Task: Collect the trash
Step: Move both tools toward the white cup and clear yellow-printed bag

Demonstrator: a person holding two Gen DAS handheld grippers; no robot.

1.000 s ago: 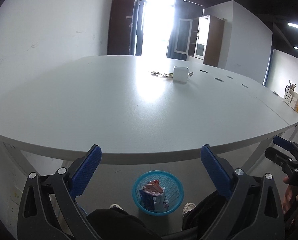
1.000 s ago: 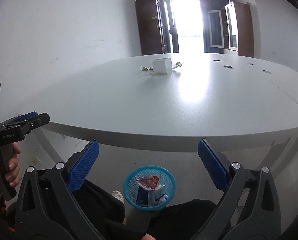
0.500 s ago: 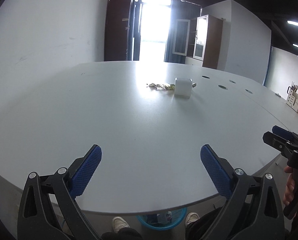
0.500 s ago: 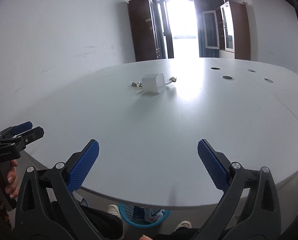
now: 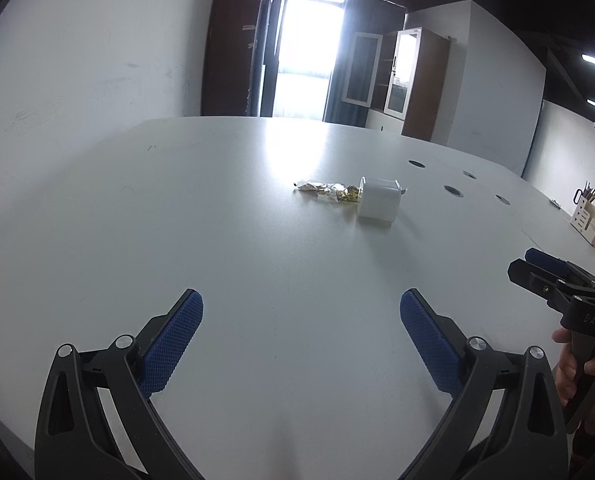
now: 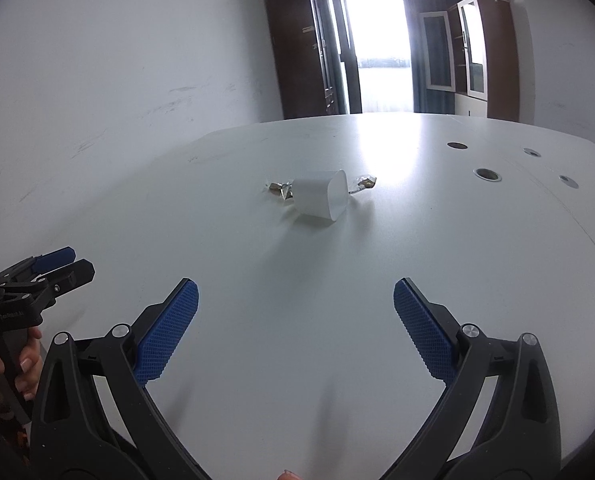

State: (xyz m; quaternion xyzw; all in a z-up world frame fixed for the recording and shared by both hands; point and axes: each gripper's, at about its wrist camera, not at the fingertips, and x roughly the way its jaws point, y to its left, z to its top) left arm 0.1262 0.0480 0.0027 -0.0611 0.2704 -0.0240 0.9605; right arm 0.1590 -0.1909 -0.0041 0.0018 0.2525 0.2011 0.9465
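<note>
You have the whole white desk (image 5: 217, 220) ahead, bare except for one small cluster of trash near its middle, well apart from both tools. A white paper cup (image 6: 320, 196) lies tipped on its side there, and crumpled foil wrappers (image 5: 329, 191) sit just beside and behind it, apparently touching. Both the left gripper (image 5: 301, 344) and the right gripper (image 6: 295, 330) hover over the near edge with jaws spread wide and empty. Reach forward low and level. Take the cup across its soft wall gently, so it does not crush or roll. Pinch the wrappers from above, at their thickest fold.
</note>
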